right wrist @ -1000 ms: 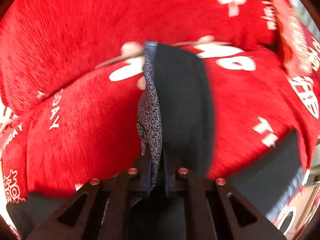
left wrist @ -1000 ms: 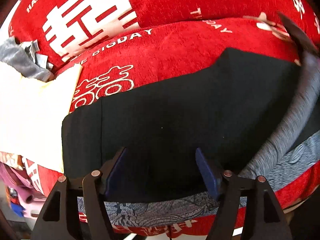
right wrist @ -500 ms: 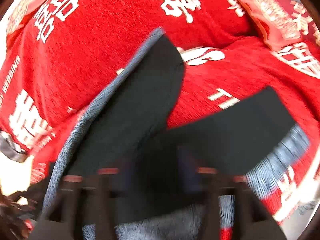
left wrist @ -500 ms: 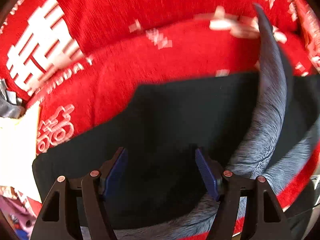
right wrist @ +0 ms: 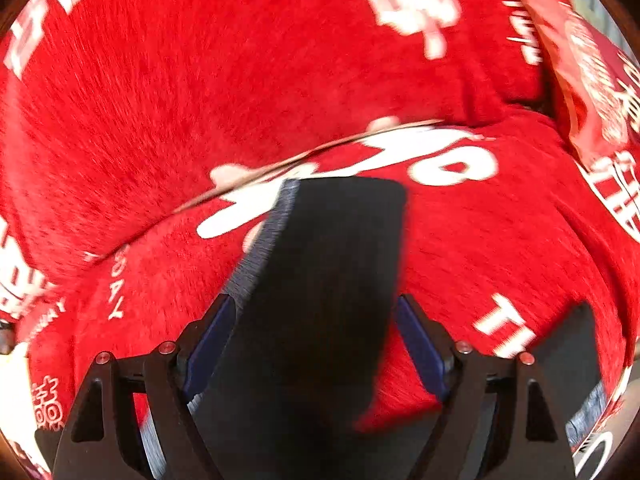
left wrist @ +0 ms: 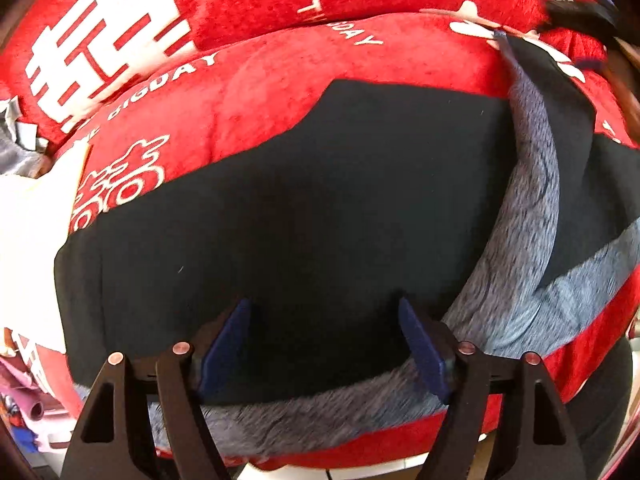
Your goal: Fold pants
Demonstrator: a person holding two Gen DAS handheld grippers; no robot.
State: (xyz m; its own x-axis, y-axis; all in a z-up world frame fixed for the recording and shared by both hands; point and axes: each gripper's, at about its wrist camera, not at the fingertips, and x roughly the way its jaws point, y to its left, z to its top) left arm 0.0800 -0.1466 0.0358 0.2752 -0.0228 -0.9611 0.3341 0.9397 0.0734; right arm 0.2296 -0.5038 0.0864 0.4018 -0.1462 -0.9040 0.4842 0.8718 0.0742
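As black pants [left wrist: 304, 208] lay spread on a red cushion [left wrist: 248, 92] | left tool [left wrist: 324, 344] hovered wide over the near grey waistband | right tool [right wrist: 312, 344] gaped around a raised leg, clamping nothing | soft, limp cloth looked best pinched at hem or waistband.
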